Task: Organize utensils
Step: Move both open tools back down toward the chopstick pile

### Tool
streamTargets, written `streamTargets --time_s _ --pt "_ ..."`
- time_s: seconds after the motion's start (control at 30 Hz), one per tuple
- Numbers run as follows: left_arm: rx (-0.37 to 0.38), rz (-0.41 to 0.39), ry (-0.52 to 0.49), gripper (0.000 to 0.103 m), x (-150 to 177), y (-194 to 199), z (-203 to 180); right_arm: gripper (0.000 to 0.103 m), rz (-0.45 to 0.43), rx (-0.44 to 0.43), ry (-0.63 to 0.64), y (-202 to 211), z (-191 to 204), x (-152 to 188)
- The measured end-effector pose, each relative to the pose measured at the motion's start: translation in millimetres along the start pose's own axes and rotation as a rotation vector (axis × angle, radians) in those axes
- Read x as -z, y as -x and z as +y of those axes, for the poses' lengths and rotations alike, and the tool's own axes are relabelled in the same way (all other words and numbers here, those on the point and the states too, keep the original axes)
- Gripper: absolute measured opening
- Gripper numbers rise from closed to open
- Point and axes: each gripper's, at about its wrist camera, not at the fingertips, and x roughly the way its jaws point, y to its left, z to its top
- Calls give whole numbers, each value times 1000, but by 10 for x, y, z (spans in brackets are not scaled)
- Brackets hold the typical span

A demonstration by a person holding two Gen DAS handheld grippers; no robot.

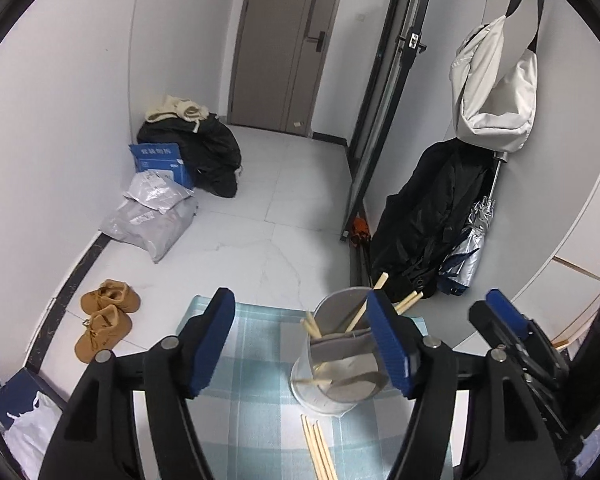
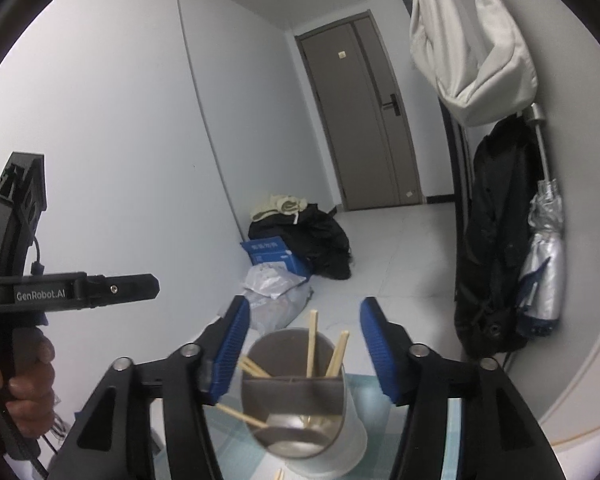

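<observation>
Shoes, tan, one pair, on the floor at far left near the dark skirting. Parcels, grey, stacked against the wall with a blue box behind them.

My left tool: fingers spread wide, released, holding nothing; it hangs above the checked cloth covering my desk, and its right finger overlaps the holder in that view.

Holder, a pale cylinder with a grey divider inside, upright on the cloth. Chopsticks, wooden, several, stand tilted in it, tips above the rim. Loose chopsticks, three, lie together on the cloth just in front of the holder.

My right tool: jaws wide apart, released, one finger either side of the holder's mouth, touching nothing.

White bag, black coat and folded silver umbrella, hanging on the right wall.
</observation>
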Motion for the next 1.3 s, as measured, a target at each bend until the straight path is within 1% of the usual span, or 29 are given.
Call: streamTargets --time_s 0.07,0.17,0.27,0.37,0.4,0.47,0.53,0.7,0.87,0.97,1.03,1.13,1.23,1.3 --pt "-8 -10 -6 67 50 67 -13 65 -3 0 0 105 71 19" --pt "-8 -29 2 74 151 181 -12 68 -9 5 7 292 169 30" --pt "-14 -53 27 79 261 262 22 70 -11 1 32 438 256 75" --pt "-23 -66 35 83 383 311 31 77 -19 13 48 569 295 138" --pt "-26 -74 39 83 441 339 42 77 -20 15 47 610 308 163" --pt "-32 -86 45 88 541 342 54 81 -12 11 48 663 328 227" --pt "-32 -89 51 88 629 344 73 84 7 19 50 688 342 312" --pt "-41 -75 54 88 874 278 134 86 53 14 45 703 362 573" --pt "-48 -34 90 89 1100 100 247 86 111 22 51 659 376 873" --pt "-81 -5 93 89 1243 -71 303 86 163 32 50 584 358 1038" --pt "-88 14 96 89 1318 -186 332 86 200 38 50 533 346 1131" --pt "-76 56 121 89 1444 -357 401 86 264 41 39 434 300 1271" --pt "-50 120 145 89 1532 -536 472 86 336 49 30 313 266 1409" --pt "-59 138 128 89 1565 -610 501 86 388 50 33 211 252 1488"
